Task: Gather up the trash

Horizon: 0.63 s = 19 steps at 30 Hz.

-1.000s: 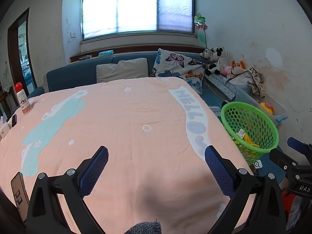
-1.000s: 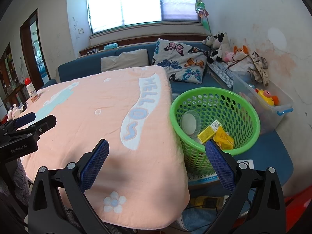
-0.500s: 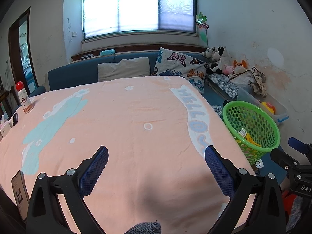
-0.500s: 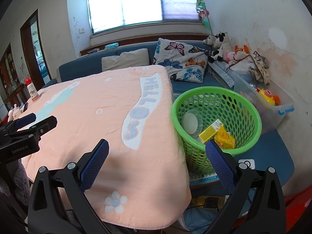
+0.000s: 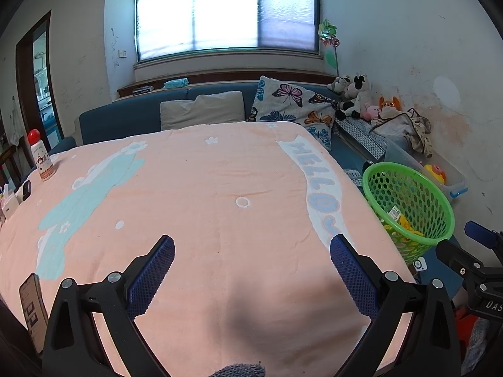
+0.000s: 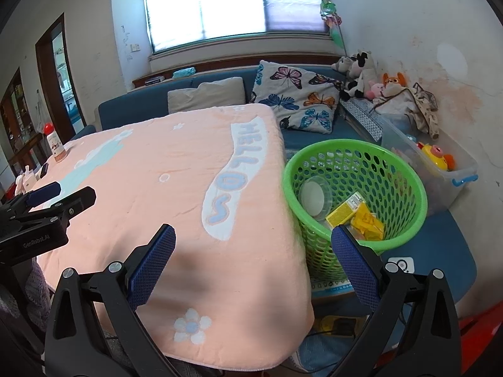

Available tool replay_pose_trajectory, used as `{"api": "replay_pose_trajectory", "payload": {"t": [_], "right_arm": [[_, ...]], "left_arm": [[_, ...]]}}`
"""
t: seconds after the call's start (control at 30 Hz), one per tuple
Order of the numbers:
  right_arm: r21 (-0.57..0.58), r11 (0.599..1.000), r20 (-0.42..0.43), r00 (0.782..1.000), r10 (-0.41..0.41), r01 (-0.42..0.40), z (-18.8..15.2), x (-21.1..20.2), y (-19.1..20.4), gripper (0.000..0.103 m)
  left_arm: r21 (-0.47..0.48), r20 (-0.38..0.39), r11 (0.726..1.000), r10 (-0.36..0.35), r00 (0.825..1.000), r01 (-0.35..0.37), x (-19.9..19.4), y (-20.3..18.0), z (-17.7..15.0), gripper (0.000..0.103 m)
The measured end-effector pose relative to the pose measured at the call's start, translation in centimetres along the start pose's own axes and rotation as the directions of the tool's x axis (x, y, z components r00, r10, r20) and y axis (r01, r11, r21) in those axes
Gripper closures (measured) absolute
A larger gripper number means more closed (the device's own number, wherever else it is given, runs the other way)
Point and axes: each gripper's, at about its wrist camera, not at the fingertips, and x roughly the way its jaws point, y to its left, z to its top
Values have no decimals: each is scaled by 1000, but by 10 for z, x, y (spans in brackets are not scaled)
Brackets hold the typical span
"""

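**Trash in the basket, both grippers empty**

With its jaws spread wide and nothing between them, the left gripper (image 5: 251, 260) hovers over the near edge of the pink-blanketed surface (image 5: 220, 188); the right gripper (image 6: 253, 251) hangs likewise released at the near right corner. Trash lies in the green basket (image 6: 405, 169) just off the surface's right edge: a clear plastic lid (image 6: 314, 196), a yellow carton (image 6: 345, 212), a crumpled yellow wrapper (image 6: 369, 224). All look light; the wrapper soft and easily pinched at a fold, the lid thin and slippery, best taken by its rim.

Both tongs (image 5: 251, 259) (image 6: 253, 249) gape wide (nothing held).
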Motion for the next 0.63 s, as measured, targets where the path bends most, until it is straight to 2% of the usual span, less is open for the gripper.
{"api": "replay_pose_trajectory", "payload": {"t": [0.63], "right_arm": [[-8, 1000, -1, 1000, 19, -19, 1, 3, 6, 5]], "left_arm": [[-7, -3, 1000, 7, 1000, -7, 0, 6, 0, 7]]}}
